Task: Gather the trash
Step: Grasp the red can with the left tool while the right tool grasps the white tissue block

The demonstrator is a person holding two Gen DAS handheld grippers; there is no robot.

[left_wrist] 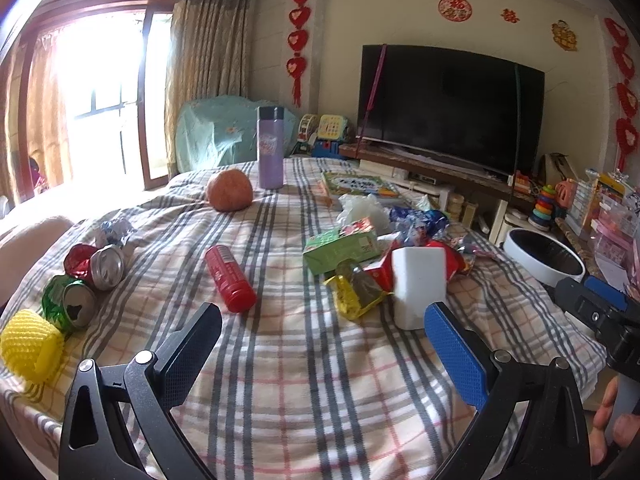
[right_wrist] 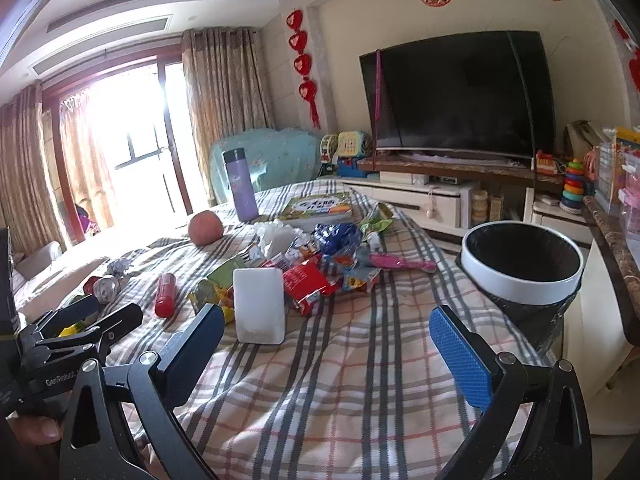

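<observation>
Black "GenRobot" lettering marks the left gripper [right_wrist: 100,312]; both grippers' jaws gape, right gripper [right_wrist: 326,330] too.

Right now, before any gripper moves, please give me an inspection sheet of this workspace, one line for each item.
Surface: plaid blanket covers the table, wrinkled, bare at the front.
Job's things: crushed cans at left; red can lying on its side; green carton and snack wrappers in the middle; white box upright; bin with black liner off the right edge.
Clutter: purple flask upright, orange fruit, picture book, yellow foam net.
Grippers: left gripper open, holding nothing; right gripper open, holding nothing.
Cables: nothing seen.
Surroundings: television, curtains, bright window, toys.
</observation>
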